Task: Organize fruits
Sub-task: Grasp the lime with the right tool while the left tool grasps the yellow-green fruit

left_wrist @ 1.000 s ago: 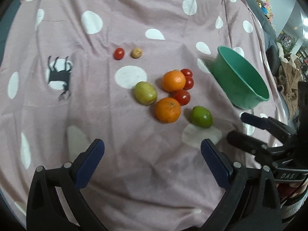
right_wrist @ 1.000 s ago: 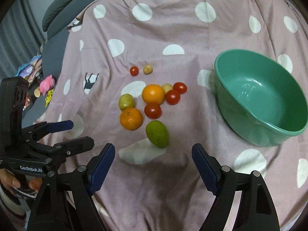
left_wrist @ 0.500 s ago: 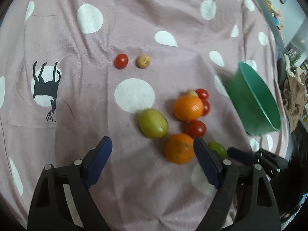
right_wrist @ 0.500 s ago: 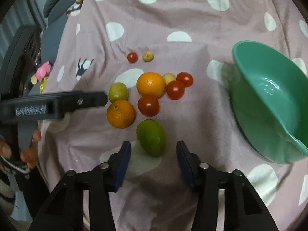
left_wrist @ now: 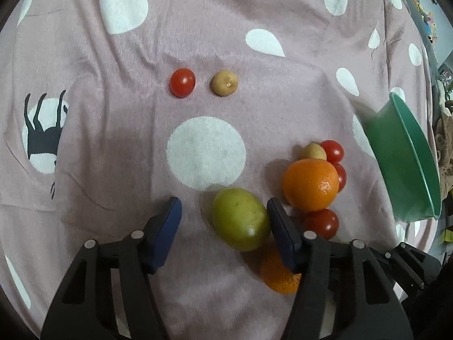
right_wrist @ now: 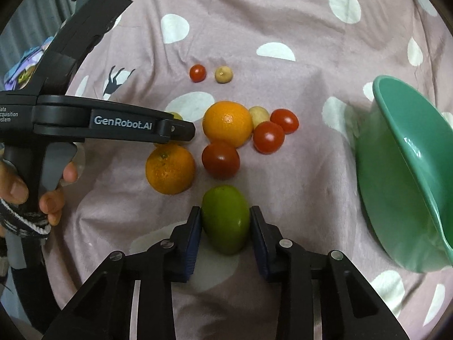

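A pink blanket (left_wrist: 254,8) with white polka dots (left_wrist: 205,153) and a dark horse silhouette (left_wrist: 42,130) covers the surface; colourful clutter (right_wrist: 25,65) lies beyond its edge.

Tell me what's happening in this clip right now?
A person is sorting fruit on a polka-dot blanket with two handheld grippers. The right gripper has its fingers against both sides of a green lime lying on the cloth. The left gripper is open around a yellow-green fruit, one finger beside it, the other apart. Oranges, cherry tomatoes and small yellowish fruits lie loose; the green bowl shows no fruit inside.
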`<control>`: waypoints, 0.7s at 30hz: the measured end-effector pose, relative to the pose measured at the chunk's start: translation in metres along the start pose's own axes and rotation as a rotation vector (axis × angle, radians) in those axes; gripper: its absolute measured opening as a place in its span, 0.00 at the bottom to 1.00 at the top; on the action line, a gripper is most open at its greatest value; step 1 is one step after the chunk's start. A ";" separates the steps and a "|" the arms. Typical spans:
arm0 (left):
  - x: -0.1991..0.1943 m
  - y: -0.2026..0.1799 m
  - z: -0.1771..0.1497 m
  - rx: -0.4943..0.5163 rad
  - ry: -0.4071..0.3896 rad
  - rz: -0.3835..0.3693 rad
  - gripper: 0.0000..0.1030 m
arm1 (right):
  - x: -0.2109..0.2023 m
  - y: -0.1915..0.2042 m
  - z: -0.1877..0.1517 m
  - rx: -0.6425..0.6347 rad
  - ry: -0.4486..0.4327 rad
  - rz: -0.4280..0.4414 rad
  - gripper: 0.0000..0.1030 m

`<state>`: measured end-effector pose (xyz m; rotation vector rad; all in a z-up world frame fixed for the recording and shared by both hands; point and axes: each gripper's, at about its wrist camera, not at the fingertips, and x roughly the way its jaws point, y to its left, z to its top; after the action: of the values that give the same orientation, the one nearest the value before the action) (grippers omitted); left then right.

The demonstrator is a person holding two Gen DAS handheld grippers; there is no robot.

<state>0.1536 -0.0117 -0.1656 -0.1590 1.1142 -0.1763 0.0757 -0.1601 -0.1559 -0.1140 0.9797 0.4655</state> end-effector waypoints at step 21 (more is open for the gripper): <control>-0.086 -0.041 -0.021 0.174 -0.175 -0.138 0.35 | -0.067 -0.020 -0.002 0.095 -0.228 0.015 0.34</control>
<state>0.0947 -0.0339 -0.0904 -0.0942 0.9091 -0.3748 0.0515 -0.2006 -0.1041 0.0325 0.7774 0.4348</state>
